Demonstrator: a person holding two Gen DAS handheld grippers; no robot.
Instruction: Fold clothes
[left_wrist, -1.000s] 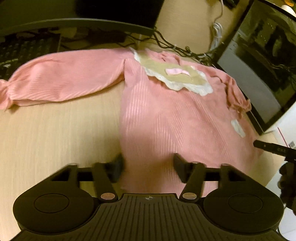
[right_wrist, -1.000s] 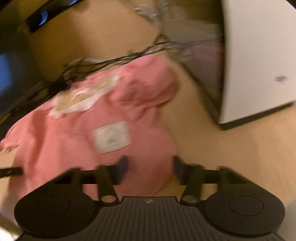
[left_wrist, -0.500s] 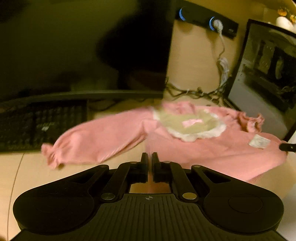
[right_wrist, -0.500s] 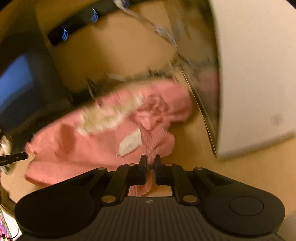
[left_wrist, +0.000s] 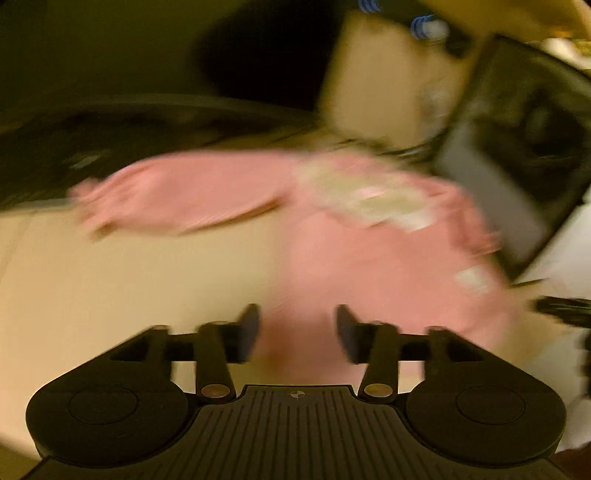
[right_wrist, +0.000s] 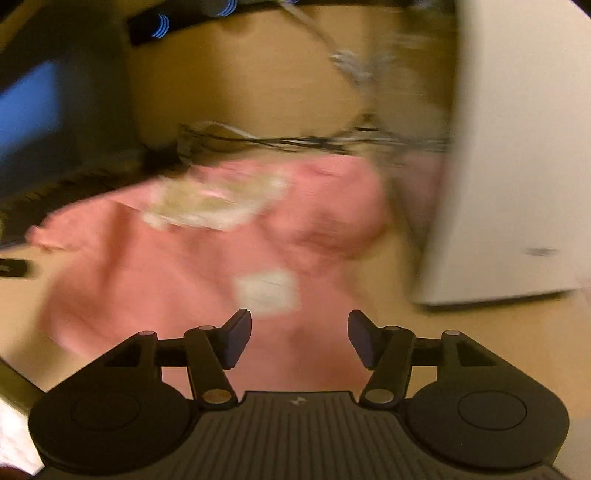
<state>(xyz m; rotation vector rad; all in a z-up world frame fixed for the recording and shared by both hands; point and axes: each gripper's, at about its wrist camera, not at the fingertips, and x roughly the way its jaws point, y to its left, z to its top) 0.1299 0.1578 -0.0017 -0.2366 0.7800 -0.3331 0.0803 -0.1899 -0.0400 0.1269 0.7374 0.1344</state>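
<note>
Pink top (left_wrist: 369, 258) spread flat on wooden desk (left_wrist: 129, 280), both views motion-blurred.

Desk: light wood, monitor (right_wrist: 29, 110) at rear. Top: one sleeve (left_wrist: 177, 195) out to side, cream collar (right_wrist: 210, 203) twd back, white patch (right_wrist: 267, 291) nr hem. L gripper (left_wrist: 295, 330) and R gripper (right_wrist: 299, 339): jaws wide apart, nothing held, over hem edge.

Pale wooden surface (left_wrist: 122, 280) across the foreground, also seen in the right wrist view (right_wrist: 480, 332). Dark keyboard (left_wrist: 74, 158) at far left, blurred. Black monitor (left_wrist: 258, 55) behind it; blue-lit screen (right_wrist: 29, 110) at the left edge of the right view. Glass-sided computer case (left_wrist: 524, 155) standing at right, its white panel (right_wrist: 517, 166) filling the right side of the other view. Tangle of dark cables (right_wrist: 295, 142) along the back. Black power strip (right_wrist: 177, 22) with blue lights mounted above.
</note>
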